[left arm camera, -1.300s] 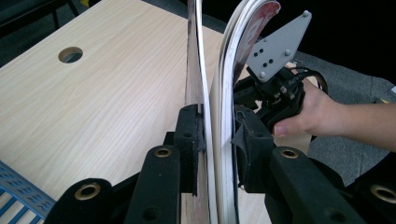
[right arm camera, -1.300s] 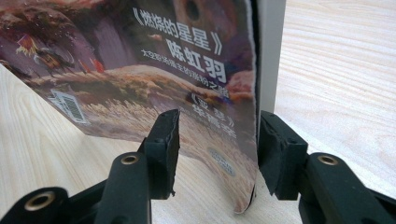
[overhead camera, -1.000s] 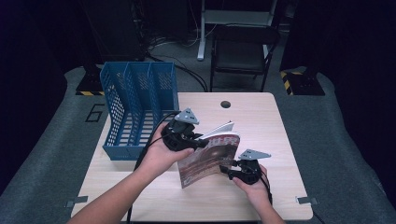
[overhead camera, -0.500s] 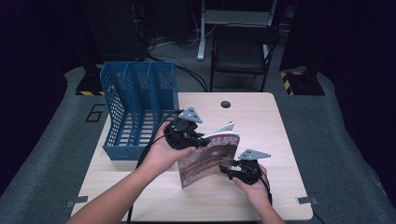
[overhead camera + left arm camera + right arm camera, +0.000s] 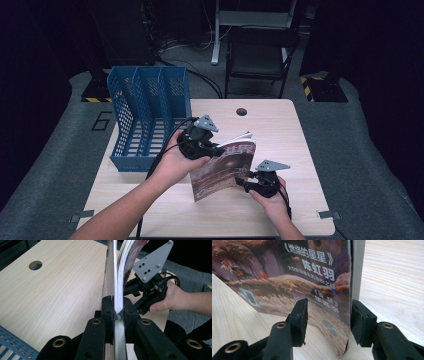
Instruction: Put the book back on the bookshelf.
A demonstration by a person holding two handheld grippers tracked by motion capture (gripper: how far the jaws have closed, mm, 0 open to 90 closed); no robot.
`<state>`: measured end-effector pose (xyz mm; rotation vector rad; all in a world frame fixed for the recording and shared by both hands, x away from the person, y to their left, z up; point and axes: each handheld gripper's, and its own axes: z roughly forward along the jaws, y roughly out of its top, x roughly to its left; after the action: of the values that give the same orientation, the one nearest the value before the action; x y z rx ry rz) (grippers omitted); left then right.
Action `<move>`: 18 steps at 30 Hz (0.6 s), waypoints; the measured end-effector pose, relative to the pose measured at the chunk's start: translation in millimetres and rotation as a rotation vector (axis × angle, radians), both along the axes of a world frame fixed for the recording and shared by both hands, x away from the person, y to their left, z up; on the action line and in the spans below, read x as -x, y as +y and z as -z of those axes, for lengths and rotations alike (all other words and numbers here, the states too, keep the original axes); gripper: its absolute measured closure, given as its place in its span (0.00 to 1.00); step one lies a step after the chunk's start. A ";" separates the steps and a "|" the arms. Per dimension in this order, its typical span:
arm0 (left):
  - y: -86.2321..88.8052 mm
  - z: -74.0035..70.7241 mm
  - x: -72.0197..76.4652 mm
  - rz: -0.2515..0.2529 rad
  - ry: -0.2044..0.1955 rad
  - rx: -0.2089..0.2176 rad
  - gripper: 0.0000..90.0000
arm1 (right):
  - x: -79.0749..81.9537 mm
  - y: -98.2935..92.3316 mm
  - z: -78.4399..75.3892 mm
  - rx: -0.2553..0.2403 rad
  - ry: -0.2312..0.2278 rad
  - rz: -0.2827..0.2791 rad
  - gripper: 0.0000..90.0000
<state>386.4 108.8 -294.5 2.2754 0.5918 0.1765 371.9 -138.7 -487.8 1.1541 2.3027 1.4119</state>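
A magazine (image 5: 225, 167) with a reddish-brown cover stands on edge near the table's front, its pages fanned a little at the top. My left gripper (image 5: 220, 150) holds its upper left edge. In the left gripper view the left gripper (image 5: 117, 312) has both pads pressed on the pages (image 5: 113, 270), after its jaws just closed further. My right gripper (image 5: 242, 182) is at the magazine's lower right corner. In the right gripper view the right gripper (image 5: 328, 317) stands wide, with the cover's (image 5: 287, 277) edge between the jaws and a clear gap at the left pad.
A blue file rack (image 5: 145, 110) with three slots stands on the left of the wooden table (image 5: 280, 130), close behind my left hand. A cable hole (image 5: 242, 111) sits near the far edge. A dark chair (image 5: 260, 55) is beyond the table.
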 end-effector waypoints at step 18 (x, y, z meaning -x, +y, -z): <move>-2.1 -1.2 -1.8 0.004 0.026 -0.037 0.91 | -0.2 -0.1 0.6 0.001 -0.005 0.010 0.58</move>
<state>388.2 106.7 -293.3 2.3177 0.6024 0.1579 372.1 -138.9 -488.4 1.1585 2.2904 1.4090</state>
